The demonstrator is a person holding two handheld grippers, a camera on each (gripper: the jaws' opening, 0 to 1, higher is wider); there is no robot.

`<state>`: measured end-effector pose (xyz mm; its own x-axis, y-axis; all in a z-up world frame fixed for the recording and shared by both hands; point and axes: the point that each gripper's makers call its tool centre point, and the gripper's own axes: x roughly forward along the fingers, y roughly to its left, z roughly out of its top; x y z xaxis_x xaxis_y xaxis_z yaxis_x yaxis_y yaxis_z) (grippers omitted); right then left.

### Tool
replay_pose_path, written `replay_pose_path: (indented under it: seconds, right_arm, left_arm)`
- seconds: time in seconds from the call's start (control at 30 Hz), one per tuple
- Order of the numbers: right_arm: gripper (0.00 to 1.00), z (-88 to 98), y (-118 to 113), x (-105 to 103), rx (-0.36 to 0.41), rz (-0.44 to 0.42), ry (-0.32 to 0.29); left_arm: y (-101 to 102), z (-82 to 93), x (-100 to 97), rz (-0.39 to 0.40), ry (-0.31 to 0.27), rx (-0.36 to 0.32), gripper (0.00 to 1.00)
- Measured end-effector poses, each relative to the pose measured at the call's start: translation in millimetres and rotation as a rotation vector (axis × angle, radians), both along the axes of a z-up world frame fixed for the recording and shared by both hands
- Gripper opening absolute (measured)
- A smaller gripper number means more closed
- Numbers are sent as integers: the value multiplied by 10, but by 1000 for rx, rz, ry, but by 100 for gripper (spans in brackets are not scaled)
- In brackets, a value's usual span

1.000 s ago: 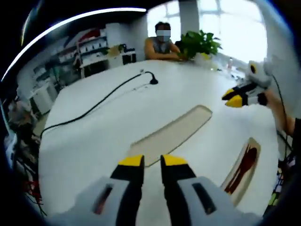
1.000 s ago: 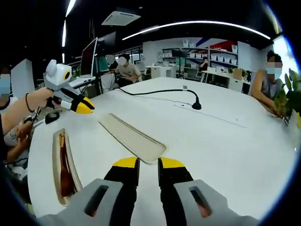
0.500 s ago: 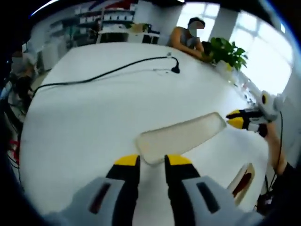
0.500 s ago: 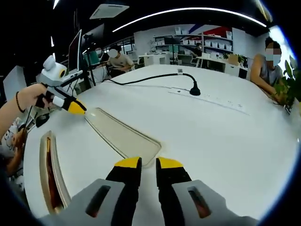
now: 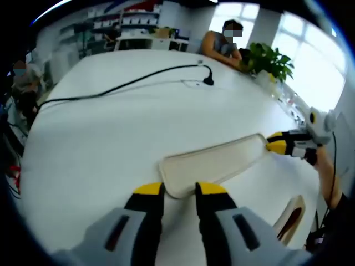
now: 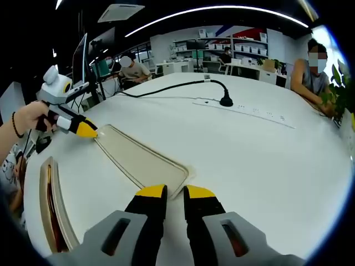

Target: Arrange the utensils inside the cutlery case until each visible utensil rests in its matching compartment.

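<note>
A long flat beige lid [image 5: 213, 163] [image 6: 138, 160] of the cutlery case lies on the white table [image 5: 111, 138]. My left gripper [image 5: 179, 191] hovers at its near end with the jaws a narrow gap apart, the lid's edge just in front of the gap. In the right gripper view the left gripper [image 6: 86, 131] touches the lid's far end. My right gripper [image 6: 175, 193] sits at the opposite end, its jaws also slightly apart, and shows in the left gripper view [image 5: 277, 143] against the lid. The case tray [image 5: 291, 216] [image 6: 50, 205] holds dark red utensils beside the lid.
A black cable [image 5: 127, 83] runs to a plug [image 5: 208, 82] [image 6: 226, 101] on a white power strip [image 6: 249, 108]. A potted plant [image 5: 266, 58] and a seated person [image 5: 224, 44] are at the far edge. Hands [image 6: 28, 116] hold the grippers.
Both grippers have come down and closed in on the lid, one at each end. The left jaws have spread a little. The lid and the tray have stayed where they were.
</note>
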<state>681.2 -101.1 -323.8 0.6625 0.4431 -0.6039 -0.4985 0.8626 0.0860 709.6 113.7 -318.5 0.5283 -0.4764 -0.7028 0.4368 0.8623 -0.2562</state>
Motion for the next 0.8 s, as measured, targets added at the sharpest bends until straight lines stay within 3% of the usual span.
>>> replay_pose_path:
  seconds: [0.23,0.33,0.47,0.73,0.8]
  right_arm:
    - [9,-2,-38,-47,-35,-30,-14]
    - [8,-7,-27,-59,-38,-36,-15]
    - [6,-12,-37,-74,-45,-55,-16]
    - [6,2,-48,-63,-36,-53,-19]
    - [6,6,-66,-61,-39,-49,-24]
  left_arm:
    - [32,46,-18,72,82,-205,23]
    - [53,65,-18,75,86,-246,24]
    - [-4,207,-29,80,103,-367,23]
    - [-19,355,-62,84,119,-431,23]
    - [-56,404,-94,82,138,-487,22]
